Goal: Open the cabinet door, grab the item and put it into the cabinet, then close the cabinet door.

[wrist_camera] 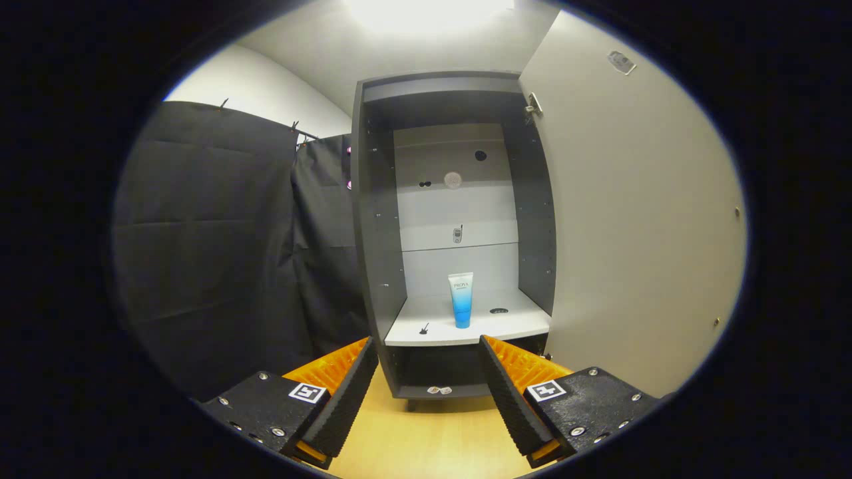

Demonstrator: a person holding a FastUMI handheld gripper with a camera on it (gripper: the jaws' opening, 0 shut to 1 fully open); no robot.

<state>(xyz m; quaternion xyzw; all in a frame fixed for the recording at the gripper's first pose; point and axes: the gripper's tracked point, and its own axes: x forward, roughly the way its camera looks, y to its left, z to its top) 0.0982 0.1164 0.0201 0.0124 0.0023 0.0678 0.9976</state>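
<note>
The tube (460, 299) stands upright, cap down, on the shelf (466, 329) inside the cabinet (379, 219). It sits near the shelf's front edge, roughly at the middle of its width, at 12 o'clock from my gripper (429, 352) and beyond my fingertips. It touches nothing but the shelf.

On the same shelf, a small dark mark lies at 9 o'clock from the tube, near the front left corner, and a round dark hole lies at 3 o'clock from it, near the right wall. Both are apart from the tube.

Behind the tube, the pale back panel (456, 213) rises in several bands. A small fitting is fixed to it at 12 o'clock from the tube, and higher up are a round pale disc and some dark holes; I cannot tell what these are.

The door (639, 219) stands open, swung out on the right side of the cabinet, hinged at its top corner.

My fingers are wide apart and hold nothing. The left finger (353, 392) and the right finger (509, 392) sit short of the cabinet, over a wooden floor (426, 432), with the cabinet's lower compartment visible between them.

Black cloth (226, 253) hangs at 9 o'clock from the cabinet.
</note>
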